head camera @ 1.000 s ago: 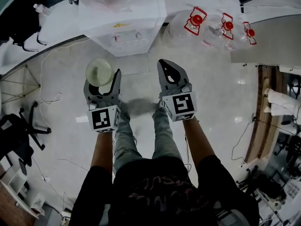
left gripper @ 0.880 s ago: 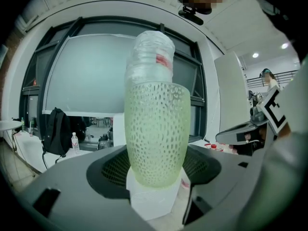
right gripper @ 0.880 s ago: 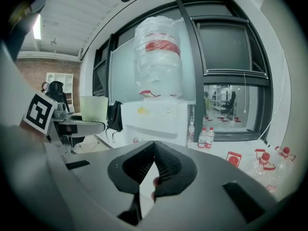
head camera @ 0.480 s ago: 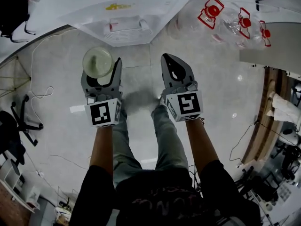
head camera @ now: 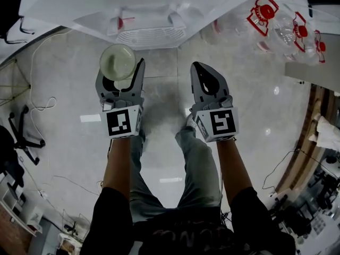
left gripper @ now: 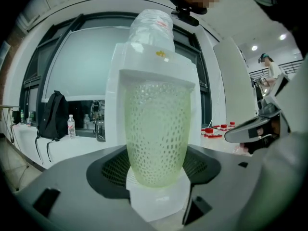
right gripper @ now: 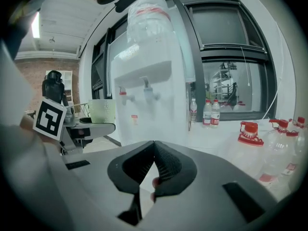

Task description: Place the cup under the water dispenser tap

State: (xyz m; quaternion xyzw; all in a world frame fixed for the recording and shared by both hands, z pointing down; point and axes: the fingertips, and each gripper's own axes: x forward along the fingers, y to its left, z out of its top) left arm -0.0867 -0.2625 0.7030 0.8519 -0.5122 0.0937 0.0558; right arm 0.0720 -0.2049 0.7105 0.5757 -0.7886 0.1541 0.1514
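1. We see the cup [head camera: 117, 61], pale green, translucent and dimpled all over. It stands upright between the jaws of the left gripper [head camera: 121, 74].
2. In the left gripper view the cup [left gripper: 156, 129] fills the middle. The jaws of the left gripper [left gripper: 156, 174] stand wide and press on its lower part from both sides.
3. We hold the cup in the air above the pale tiled floor [head camera: 255, 116], in front of the white water dispenser [head camera: 149, 4]. From the head view it sits just before the dispenser's drip grille [head camera: 150, 36], toward the side of the red tap [head camera: 120, 23], not under either tap.
4. The right gripper [head camera: 201, 68] is level with the left, well apart from the cup. In its own view the jaws of the right gripper [right gripper: 154, 146] are pressed together with nothing between them.
5. That view also shows the dispenser's two taps [right gripper: 146, 86] and the big water bottle [right gripper: 147, 18] on top.
6. Beyond the right gripper lie clear water jugs with red handles [head camera: 263, 12].
7. In the left gripper view a black backpack [left gripper: 52, 114] and a small bottle [left gripper: 71, 126] sit on a counter at the left.
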